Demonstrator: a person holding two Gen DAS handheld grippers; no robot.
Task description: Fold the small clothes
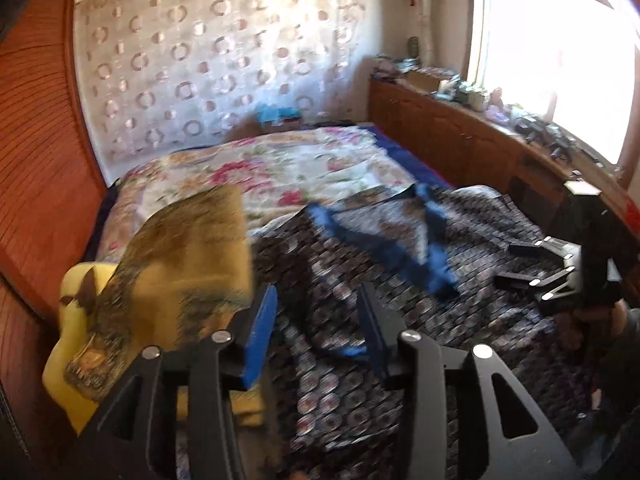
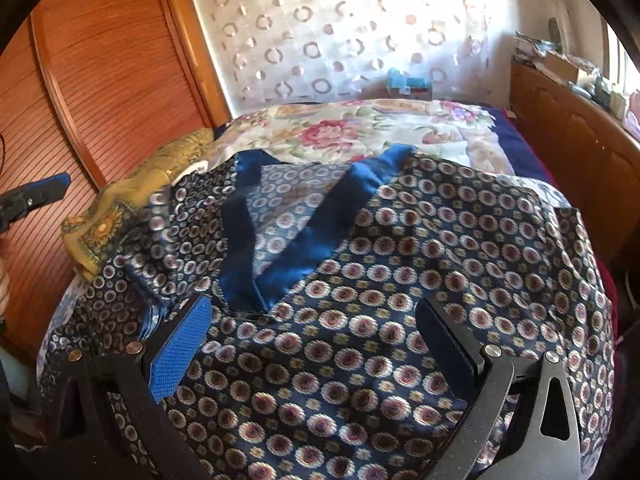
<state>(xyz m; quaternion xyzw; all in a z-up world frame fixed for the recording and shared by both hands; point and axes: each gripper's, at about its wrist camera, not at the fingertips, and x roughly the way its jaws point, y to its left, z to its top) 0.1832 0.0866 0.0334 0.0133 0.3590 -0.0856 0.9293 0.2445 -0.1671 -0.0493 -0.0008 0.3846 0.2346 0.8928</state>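
A dark blue garment printed with small rings lies spread on the bed, its plain blue V-neck band turned toward the far side. My right gripper hovers just above its near part, open wide, with nothing between the pads. The left wrist view is blurred; there my left gripper stands open over the garment's left part, nothing pinched. The right gripper shows at the right, open. One left fingertip pokes in at the left edge of the right wrist view.
A folded yellow-olive cloth lies left of the garment on a yellow cushion. A floral bedspread covers the far bed. A slatted wooden door stands left. A cluttered wooden cabinet runs under the window at right.
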